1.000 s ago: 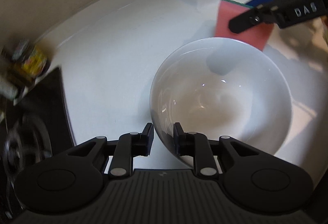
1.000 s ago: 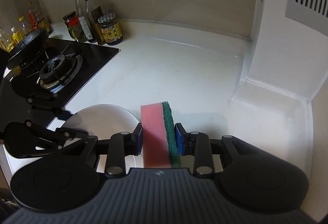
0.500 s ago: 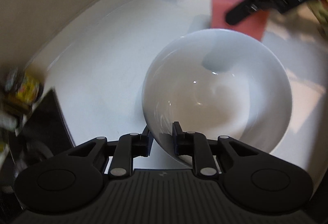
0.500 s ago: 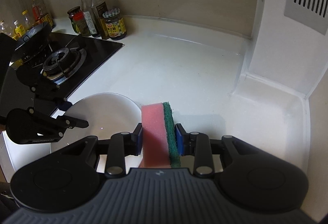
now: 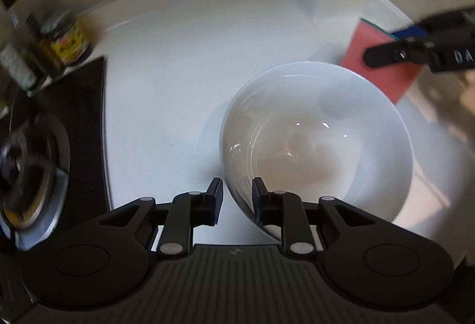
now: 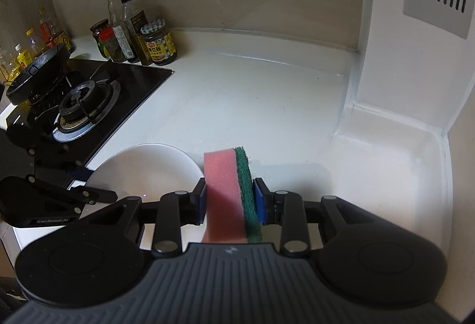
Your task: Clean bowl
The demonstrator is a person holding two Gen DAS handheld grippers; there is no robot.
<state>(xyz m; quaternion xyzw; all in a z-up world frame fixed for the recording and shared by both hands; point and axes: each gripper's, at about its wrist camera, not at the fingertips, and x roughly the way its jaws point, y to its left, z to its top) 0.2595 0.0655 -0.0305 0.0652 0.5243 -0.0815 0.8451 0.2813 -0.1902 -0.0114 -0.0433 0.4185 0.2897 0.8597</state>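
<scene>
A white bowl [image 5: 314, 146] sits on the white counter, empty inside. My left gripper [image 5: 237, 196] straddles its near rim, one finger inside and one outside. Its jaws are opening, and a gap shows between the outer pad and the bowl wall. In the right wrist view the bowl [image 6: 148, 169] lies at lower left with the left gripper [image 6: 89, 196] at its edge. My right gripper [image 6: 230, 196] is shut on a pink sponge with a green scouring side [image 6: 225, 172], held upright just right of the bowl. From the left wrist the sponge [image 5: 383, 77] hangs past the bowl's far rim.
A black gas stove [image 6: 89, 104] lies left of the bowl, with a dark pan [image 6: 35, 71] on it. Sauce jars and bottles [image 6: 154, 42] stand at the back left. A white boxed column with a vent [image 6: 400, 57] closes the right side.
The left gripper's jaws have spread apart from the bowl's rim, and its view has rolled so the stove and jars show more. The right gripper and sponge have stayed put.
</scene>
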